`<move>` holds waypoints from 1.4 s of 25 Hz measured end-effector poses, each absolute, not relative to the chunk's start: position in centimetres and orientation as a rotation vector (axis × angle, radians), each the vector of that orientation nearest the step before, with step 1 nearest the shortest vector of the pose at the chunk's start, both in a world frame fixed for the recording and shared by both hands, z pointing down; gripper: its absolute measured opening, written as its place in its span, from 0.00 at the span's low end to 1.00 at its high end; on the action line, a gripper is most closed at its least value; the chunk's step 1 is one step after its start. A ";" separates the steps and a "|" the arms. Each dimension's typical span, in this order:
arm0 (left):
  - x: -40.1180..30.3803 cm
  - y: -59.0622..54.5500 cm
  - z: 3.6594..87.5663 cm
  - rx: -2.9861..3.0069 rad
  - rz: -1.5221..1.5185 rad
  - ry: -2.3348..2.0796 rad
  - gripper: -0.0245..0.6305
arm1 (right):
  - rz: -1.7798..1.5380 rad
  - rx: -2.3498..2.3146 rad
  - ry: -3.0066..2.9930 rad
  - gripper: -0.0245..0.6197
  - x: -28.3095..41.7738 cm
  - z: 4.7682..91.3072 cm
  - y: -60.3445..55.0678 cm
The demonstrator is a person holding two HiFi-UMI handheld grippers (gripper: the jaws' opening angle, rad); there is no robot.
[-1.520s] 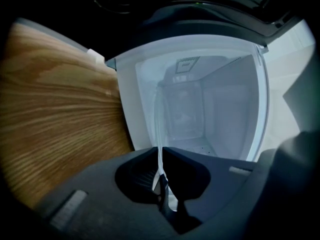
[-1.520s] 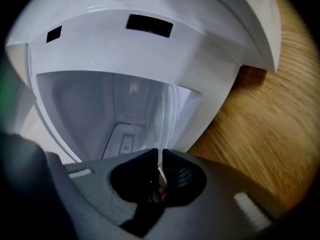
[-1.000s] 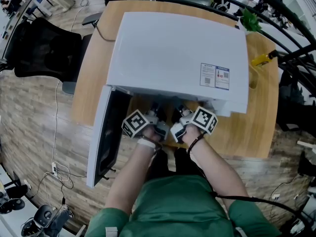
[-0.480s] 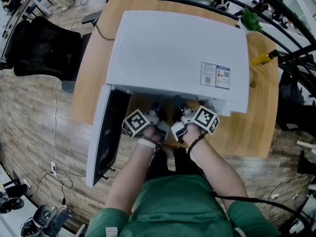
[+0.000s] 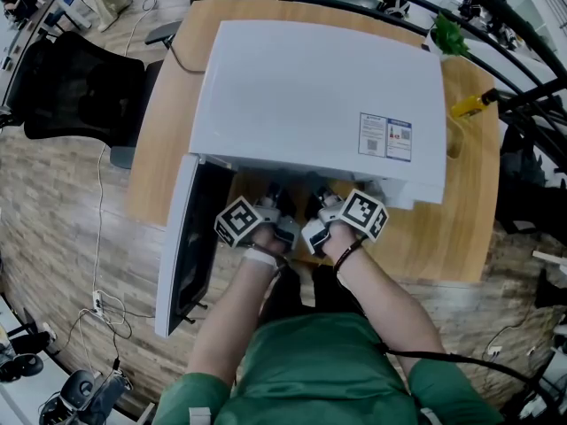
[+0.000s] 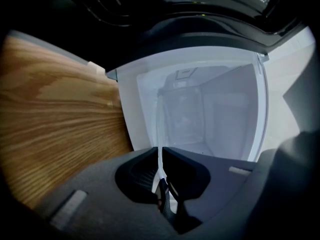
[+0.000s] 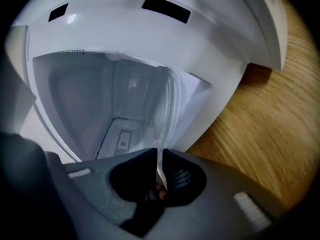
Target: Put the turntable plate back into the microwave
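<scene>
Right tool (image 7: 160,156): jaws have just been closing, now narrow on the rim of the glass turntable plate (image 7: 168,109). Left tool (image 6: 160,155) is pinched thin on the same plate. Hands have barely shifted. The plate is held at the mouth of the microwave (image 5: 310,96), not yet seated. Grip looks set for insertion.

left gripper (image 6: 160,153) clamped on edge-on turntable plate (image 6: 159,124), facing open white microwave (image 6: 210,109) cavity; wooden table (image 6: 55,114) at left.
</scene>
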State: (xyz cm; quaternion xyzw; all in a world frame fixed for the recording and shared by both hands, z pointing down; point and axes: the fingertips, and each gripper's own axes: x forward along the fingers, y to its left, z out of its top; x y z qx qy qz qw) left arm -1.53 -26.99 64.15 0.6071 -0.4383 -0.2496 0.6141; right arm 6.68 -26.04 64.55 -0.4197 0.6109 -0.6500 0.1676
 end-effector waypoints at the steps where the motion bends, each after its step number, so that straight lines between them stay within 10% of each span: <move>1: -1.6 -27.0 64.2 1.398 -0.577 -1.013 0.09 | -1.852 -1.194 1.735 0.09 6.6 64.6 -26.0; 35: 0.0 -20.8 59.3 1.477 -0.555 -0.904 0.09 | -1.777 -0.956 1.997 0.10 4.4 57.8 -20.9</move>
